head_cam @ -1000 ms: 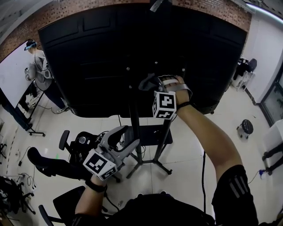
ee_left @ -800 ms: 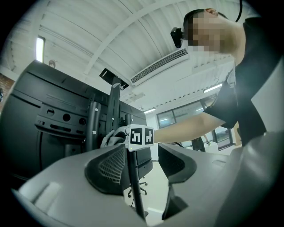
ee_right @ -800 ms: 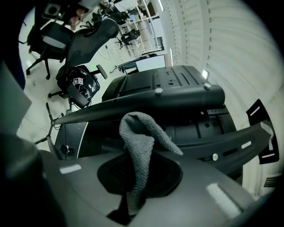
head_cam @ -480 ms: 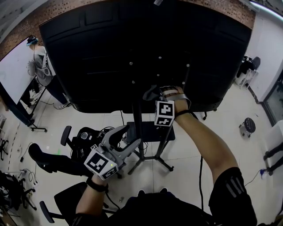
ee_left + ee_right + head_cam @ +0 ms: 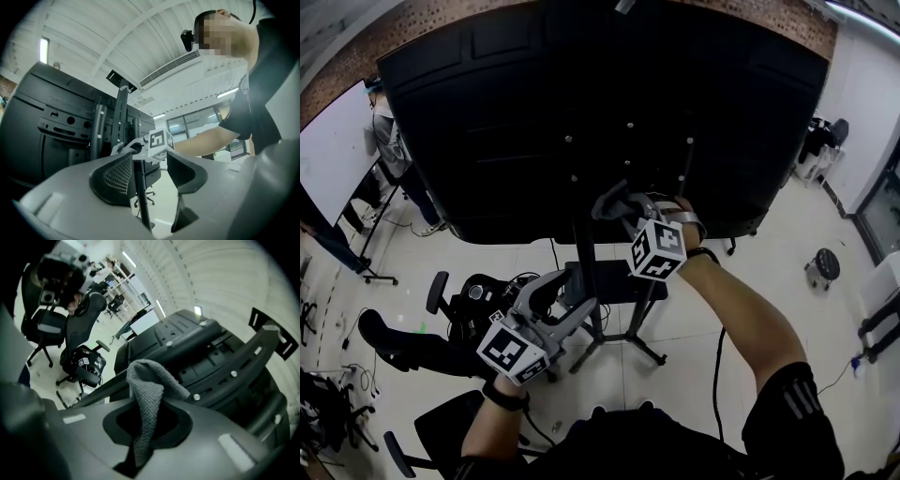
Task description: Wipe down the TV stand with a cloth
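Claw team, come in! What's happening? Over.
Right claw shut on cloth, up at TV stand. Left claw open, empty. Nothing blocking. Over.

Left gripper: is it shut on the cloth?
No, the left gripper has its jaws apart with no cloth between them; the cloth is clamped in the right gripper.

Right arm reaching out, left arm tucked low

The right arm (image 5: 741,314) stretches forward, forearm bare, and the right gripper (image 5: 623,208) at its end has its jaws pinched on a grey cloth (image 5: 146,390). The left arm (image 5: 487,427) is bent close to the body, a dark band at the wrist. The left gripper (image 5: 567,298) points forward with jaws apart, gripping nothing.
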Demonstrator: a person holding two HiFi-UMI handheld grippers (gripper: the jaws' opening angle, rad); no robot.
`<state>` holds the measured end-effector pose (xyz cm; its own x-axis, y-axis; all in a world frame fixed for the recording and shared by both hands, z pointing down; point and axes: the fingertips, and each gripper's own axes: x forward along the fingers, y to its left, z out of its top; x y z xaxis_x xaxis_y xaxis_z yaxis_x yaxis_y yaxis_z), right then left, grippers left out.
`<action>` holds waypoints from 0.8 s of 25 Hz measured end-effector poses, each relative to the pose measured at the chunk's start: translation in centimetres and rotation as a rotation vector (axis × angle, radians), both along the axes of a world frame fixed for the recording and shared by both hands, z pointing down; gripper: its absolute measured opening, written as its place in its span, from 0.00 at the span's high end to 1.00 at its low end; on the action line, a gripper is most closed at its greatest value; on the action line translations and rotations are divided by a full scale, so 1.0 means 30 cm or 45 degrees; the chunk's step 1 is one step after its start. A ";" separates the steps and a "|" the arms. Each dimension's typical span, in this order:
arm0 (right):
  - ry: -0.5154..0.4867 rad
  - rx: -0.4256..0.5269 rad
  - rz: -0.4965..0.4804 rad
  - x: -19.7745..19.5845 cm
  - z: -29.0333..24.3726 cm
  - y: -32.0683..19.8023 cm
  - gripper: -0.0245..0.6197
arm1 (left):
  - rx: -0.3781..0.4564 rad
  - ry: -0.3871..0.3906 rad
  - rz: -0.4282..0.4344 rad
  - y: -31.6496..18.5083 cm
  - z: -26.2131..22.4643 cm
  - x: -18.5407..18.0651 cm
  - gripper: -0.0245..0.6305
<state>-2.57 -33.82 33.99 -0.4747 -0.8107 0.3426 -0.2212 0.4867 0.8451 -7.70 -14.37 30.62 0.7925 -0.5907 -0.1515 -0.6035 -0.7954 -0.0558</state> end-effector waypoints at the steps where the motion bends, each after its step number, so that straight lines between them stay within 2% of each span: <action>1: -0.058 0.005 -0.016 0.014 -0.046 0.033 0.92 | 0.004 0.001 0.003 0.000 -0.005 0.007 0.57; 5: -0.195 0.078 -0.035 0.114 -0.217 0.128 0.91 | 0.015 -0.001 0.029 0.001 -0.015 0.051 0.57; 10: -0.301 0.197 0.040 0.307 -0.423 0.168 0.91 | 0.045 -0.018 0.073 -0.004 -0.044 0.123 0.57; 15: -0.330 0.236 0.146 0.493 -0.511 0.133 0.91 | 0.084 -0.030 0.084 0.000 -0.075 0.200 0.57; 20: -0.293 0.206 0.205 0.588 -0.494 0.043 0.91 | 0.089 -0.035 0.085 0.005 -0.085 0.252 0.57</action>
<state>15.07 -32.53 19.17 -0.3857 -0.9170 0.1019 -0.4787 0.2933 0.8275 -0.15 -14.23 28.07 0.8342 -0.5251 -0.1685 -0.5467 -0.8275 -0.1281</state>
